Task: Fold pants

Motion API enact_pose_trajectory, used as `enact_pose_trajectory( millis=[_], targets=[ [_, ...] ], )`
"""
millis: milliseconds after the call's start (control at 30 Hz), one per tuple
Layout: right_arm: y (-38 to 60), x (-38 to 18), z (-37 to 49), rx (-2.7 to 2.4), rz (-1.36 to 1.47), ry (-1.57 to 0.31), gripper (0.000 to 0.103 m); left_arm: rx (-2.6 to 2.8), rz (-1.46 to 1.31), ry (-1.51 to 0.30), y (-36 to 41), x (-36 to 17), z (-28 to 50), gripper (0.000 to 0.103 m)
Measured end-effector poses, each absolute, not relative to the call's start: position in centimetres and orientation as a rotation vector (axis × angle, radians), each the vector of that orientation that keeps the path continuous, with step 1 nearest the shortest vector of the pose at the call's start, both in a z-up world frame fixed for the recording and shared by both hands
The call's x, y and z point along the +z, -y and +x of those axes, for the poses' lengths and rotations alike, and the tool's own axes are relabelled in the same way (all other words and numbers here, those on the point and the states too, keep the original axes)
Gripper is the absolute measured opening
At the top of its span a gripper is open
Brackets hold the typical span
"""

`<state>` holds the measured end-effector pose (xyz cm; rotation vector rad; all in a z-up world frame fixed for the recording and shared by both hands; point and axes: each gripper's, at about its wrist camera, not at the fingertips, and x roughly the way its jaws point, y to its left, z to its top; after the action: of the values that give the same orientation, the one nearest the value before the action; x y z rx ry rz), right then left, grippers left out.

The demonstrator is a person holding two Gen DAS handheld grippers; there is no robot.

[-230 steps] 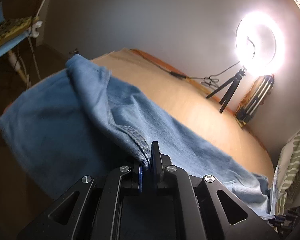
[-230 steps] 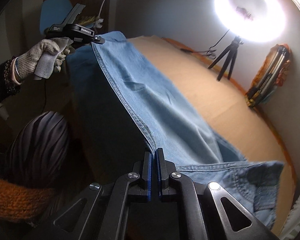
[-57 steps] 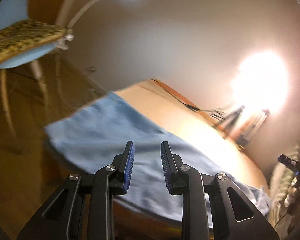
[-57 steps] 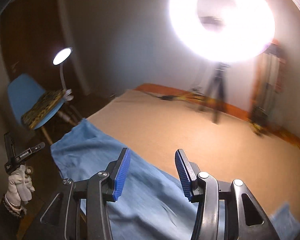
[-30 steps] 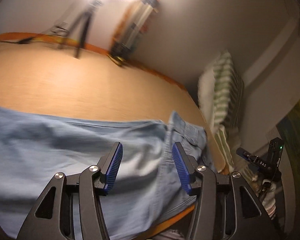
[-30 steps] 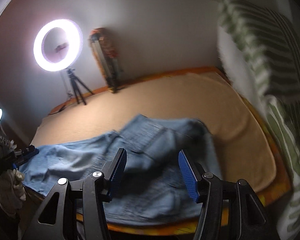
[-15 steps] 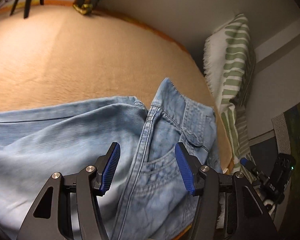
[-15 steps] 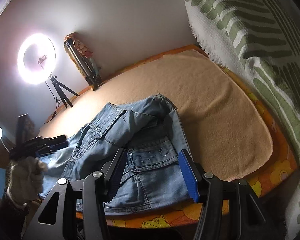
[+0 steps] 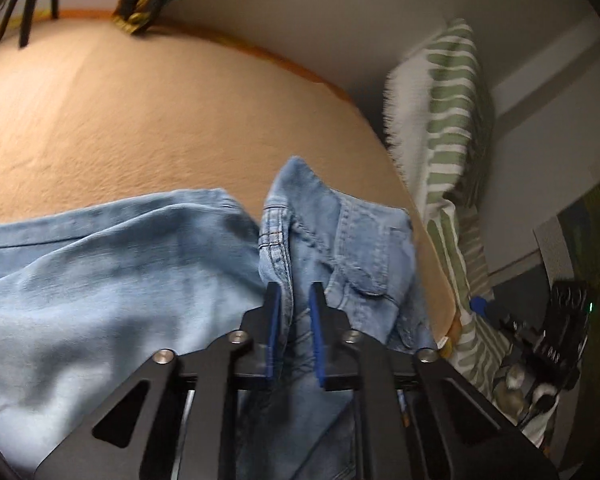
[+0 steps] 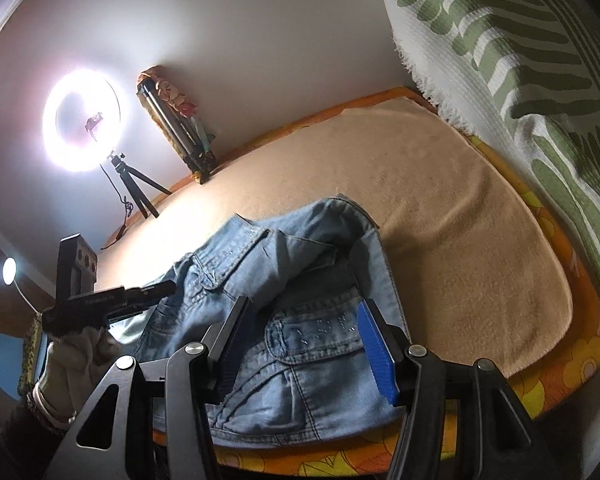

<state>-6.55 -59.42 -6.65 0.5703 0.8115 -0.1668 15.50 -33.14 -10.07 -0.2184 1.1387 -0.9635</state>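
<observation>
A: Where are the hands?
B: The left gripper (image 9: 294,334) angles down; its jaws have just been closing and now pinch the jeans (image 9: 204,276) on the tan blanket (image 10: 452,248).
A: The right gripper (image 10: 306,346)?
B: Fingers apart above the pocket. No readable writing.

Dim room, glaring ring light (image 10: 82,120), fisheye-bent edges, slight motion blur

pants (image 9: 100,280): legs cut off left | striped cushion (image 10: 520,40): cropped at right edge
</observation>
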Motion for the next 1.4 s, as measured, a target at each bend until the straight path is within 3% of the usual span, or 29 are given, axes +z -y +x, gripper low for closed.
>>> enact_pose_trajectory(
  millis=[367,533,667,900,933,967,1033,1400],
  targets=[
    [59.9,-4.4,-3.7,-0.094,0.635,-0.778,0.057,-1.235,-0.027,-1.081,35.7,-8.1,8.3,0.007],
    [61.4,-5.8,-3.1,-0.057,0.768,-0.794,0.07,-1.271,0.078,-1.095,37.0,-9.5,5.9,0.007],
    [62.6,-7.2,-3.2,-0.006,0.91,-0.765,0.071,-1.282,0.144,-1.094,37.8,-10.2,4.8,0.007],
    [62.0,-6.2,-1.7,-0.047,0.838,-0.796,0.071,-1.184,0.138,-0.934,35.5,-6.5,6.4,0.009],
    [61.8,-6.1,-1.4,-0.052,0.824,-0.803,0.071,-1.152,0.14,-0.912,35.2,-6.1,7.0,0.02],
    [61.6,-6.1,-1.0,-0.055,0.811,-0.809,0.071,-1.12,0.137,-0.896,34.8,-5.7,7.7,0.04],
    [61.1,-6.0,-0.6,-0.053,0.791,-0.822,0.071,-1.056,0.134,-0.877,34.4,-5.6,9.5,0.057],
    [59.1,-5.5,0.9,-0.044,0.702,-0.867,0.071,-0.916,0.09,-1.076,35.5,-11.2,15.6,0.057]
  ],
)
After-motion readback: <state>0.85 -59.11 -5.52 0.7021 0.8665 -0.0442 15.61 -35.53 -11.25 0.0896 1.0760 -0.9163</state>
